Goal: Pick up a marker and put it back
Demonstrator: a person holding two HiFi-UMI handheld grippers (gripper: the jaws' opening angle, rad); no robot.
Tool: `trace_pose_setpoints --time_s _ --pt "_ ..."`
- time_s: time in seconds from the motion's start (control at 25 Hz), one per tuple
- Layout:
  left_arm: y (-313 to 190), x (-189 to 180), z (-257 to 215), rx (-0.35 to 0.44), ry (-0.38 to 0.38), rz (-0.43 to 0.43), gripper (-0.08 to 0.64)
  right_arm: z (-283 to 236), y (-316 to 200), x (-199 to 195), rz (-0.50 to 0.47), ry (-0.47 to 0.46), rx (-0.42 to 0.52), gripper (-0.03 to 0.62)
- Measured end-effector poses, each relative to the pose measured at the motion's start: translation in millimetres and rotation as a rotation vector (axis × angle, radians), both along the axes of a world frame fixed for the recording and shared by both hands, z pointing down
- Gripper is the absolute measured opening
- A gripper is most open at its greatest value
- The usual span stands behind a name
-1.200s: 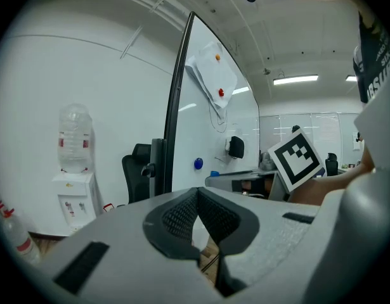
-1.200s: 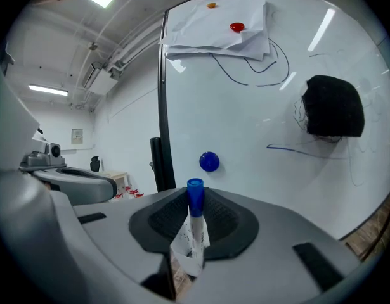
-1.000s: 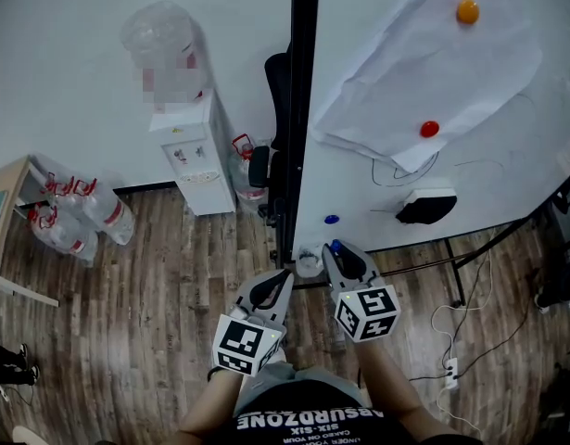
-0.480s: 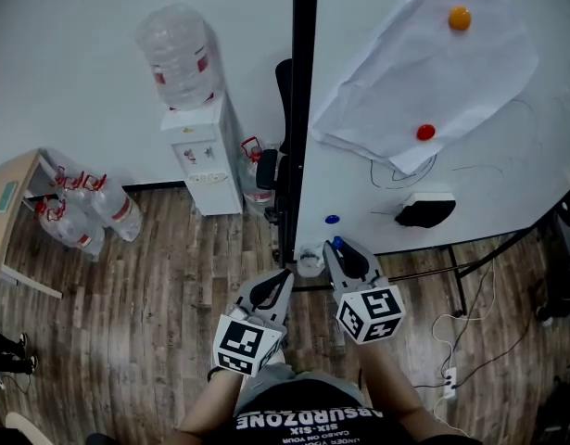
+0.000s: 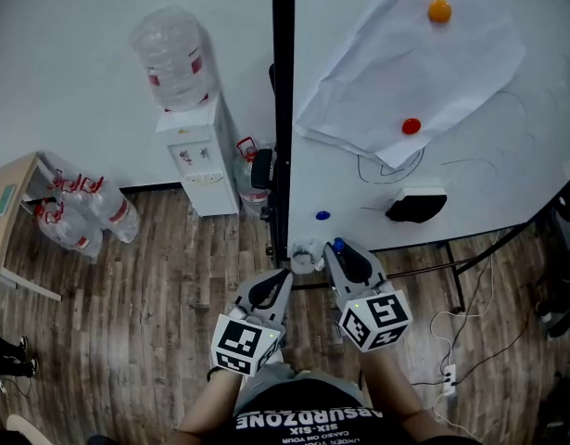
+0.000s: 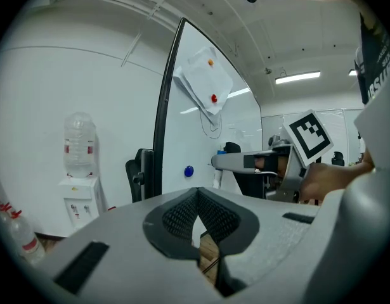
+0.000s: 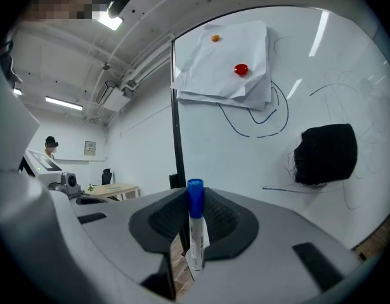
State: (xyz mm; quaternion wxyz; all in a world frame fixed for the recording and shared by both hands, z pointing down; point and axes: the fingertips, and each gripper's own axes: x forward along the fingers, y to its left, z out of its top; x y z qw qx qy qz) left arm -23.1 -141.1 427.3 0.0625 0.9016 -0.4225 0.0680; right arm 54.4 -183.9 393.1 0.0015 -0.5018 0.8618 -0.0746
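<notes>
Right gripper (image 7: 195, 201) is seen clamped on a marker (image 7: 195, 228), a white barrel with a blue cap, held upright between the two dark pads with the cap rising above them. In the head view, the marker (image 5: 337, 246) is found at the tips of the right gripper (image 5: 343, 256), just at the lower edge of a whiteboard (image 5: 488, 179).

Bare board is left open ahead of the cap, between a blue magnet (image 5: 323, 216) to the left and a black eraser (image 5: 415, 206) to the right. Farther up, paper sheets (image 5: 396, 72) are pinned by a red magnet (image 5: 411, 126) and an orange magnet (image 5: 439, 10). The board's left edge is bounded by a black upright frame (image 5: 283, 100).

Left gripper (image 5: 277, 284) is held just beside the right one, jaws closed together with nothing between them. Both are pointed away from the torso, over wooden floor (image 5: 145, 295). A water dispenser (image 5: 194, 156) is set against the far wall to the left.
</notes>
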Motion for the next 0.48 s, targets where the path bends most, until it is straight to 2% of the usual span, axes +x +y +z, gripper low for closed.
trace_pose_setpoints --time_s 0.48 --pt "12.4 14.9 -2.6 0.002 0.007 0.010 0.008 2.0 29.6 17.2 -0.002 -0.014 -0.015 0.067"
